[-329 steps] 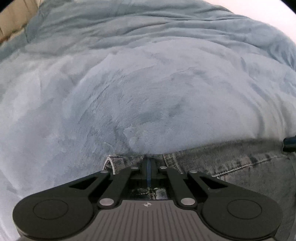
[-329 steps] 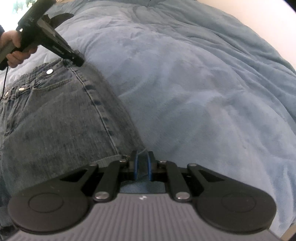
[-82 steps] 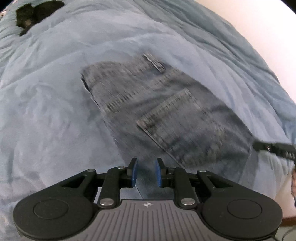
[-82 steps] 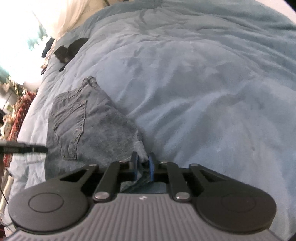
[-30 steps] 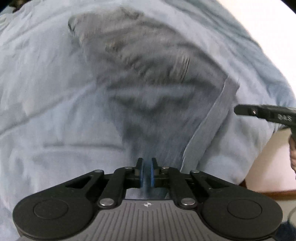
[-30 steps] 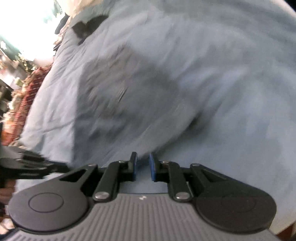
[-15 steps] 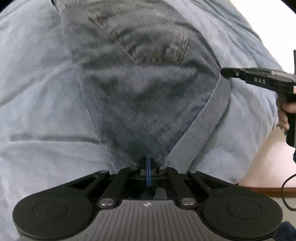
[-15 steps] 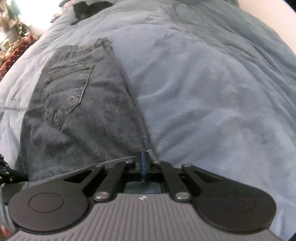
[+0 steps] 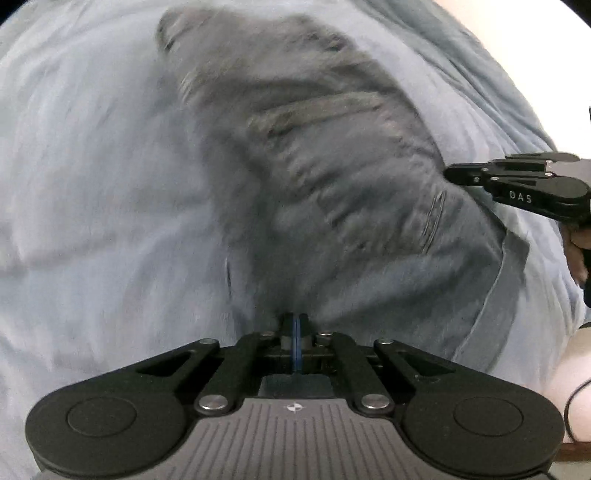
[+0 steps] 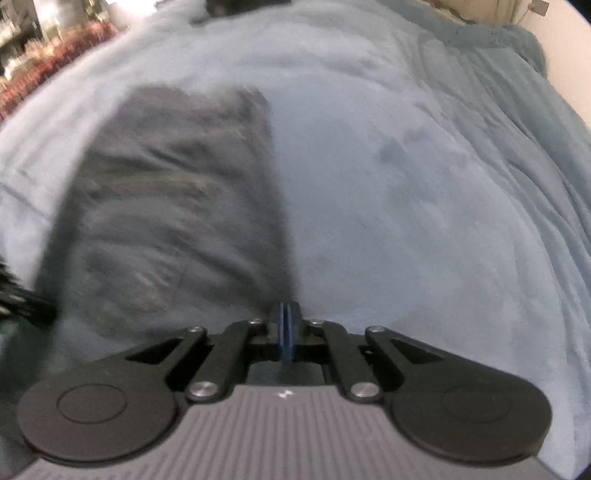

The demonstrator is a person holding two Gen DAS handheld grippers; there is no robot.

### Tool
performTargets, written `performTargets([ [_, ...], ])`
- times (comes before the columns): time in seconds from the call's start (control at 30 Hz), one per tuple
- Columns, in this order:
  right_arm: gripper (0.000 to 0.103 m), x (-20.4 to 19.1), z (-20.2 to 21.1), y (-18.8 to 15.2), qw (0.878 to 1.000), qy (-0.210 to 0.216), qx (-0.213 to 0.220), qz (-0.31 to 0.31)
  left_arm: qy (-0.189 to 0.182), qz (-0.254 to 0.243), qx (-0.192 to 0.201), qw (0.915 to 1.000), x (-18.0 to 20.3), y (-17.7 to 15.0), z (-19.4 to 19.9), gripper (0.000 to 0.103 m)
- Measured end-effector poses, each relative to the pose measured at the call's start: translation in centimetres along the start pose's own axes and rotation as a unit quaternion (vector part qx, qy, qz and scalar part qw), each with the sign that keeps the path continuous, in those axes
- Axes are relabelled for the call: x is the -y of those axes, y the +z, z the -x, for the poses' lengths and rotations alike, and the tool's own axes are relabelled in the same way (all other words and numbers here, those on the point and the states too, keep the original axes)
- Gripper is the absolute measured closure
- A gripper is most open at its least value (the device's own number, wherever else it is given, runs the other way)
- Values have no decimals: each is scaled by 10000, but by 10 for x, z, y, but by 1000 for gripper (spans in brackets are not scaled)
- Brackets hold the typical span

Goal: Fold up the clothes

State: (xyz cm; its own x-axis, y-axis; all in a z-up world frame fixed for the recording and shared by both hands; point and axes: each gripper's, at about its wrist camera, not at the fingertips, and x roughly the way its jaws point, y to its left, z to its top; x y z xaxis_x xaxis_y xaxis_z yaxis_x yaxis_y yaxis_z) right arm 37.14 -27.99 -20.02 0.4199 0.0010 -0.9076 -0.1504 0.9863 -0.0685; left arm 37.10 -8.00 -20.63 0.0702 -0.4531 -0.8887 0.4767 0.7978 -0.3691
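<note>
Blue blanket (image 9: 92, 184) under folded, blurred jeans (image 9: 332, 166)

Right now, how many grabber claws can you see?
2. The left gripper is pinched shut at the near edge of the jeans. The right gripper is pinched shut at the jeans' other near corner, on the blue blanket.

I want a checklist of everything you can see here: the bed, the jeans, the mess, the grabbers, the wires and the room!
Surface: blue blanket over a bed, rumpled.
Job's things: folded jeans lying on the blanket, blurred.
Clutter: dark thing at the blanket's far edge, too blurred to name.
Grippers: left gripper shut at the jeans' near edge; right gripper shut at the jeans' near corner; whether cloth is pinched is hidden.
Cables: thin dark cable near the person's hand.
Surroundings: reddish items beyond the bed, blurred; pale wall.
</note>
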Motion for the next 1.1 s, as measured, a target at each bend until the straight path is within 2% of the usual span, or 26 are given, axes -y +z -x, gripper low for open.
performTargets([
  [0.1,100,8,18,2,10000,73,5,-18,-15,162,15,9999,-1,0,13,101],
  [0.23,100,-18,39,21,9970,296,416,587,-179,207,318,9991,3,16,32,100],
  [0.33,100,-48,29,32,9890,731,468,1198,-241,-1,379,9990,11,28,25,100],
  [0.43,100,-60,6,31,9829,719,252,1678,-201,-62,314,9993,14,32,8,100],
  [0.5,100,-43,0,29,9870,720,117,1431,-177,-94,351,9992,13,33,9,100],
  [0.57,100,-35,7,37,9886,604,186,1364,-135,-137,428,9989,12,34,14,99],
  [0.63,96,-29,15,45,9896,460,275,1335,-81,-70,526,9986,3,34,23,98],
  [0.67,90,-27,16,52,9899,491,328,1290,-57,-7,588,9983,-1,36,26,98],
  [0.7,89,-26,16,59,9901,550,383,1236,-14,57,665,9978,-4,38,29,98],
  [0.87,88,-35,-2,97,9869,680,474,1383,109,312,978,9947,-18,59,30,98],
  [0.97,87,-35,-18,121,9874,936,429,1198,214,256,1224,9919,-17,75,30,98],
  [1.1,76,-37,-43,148,9871,1111,358,1099,174,324,1525,9876,-23,97,35,97],
])
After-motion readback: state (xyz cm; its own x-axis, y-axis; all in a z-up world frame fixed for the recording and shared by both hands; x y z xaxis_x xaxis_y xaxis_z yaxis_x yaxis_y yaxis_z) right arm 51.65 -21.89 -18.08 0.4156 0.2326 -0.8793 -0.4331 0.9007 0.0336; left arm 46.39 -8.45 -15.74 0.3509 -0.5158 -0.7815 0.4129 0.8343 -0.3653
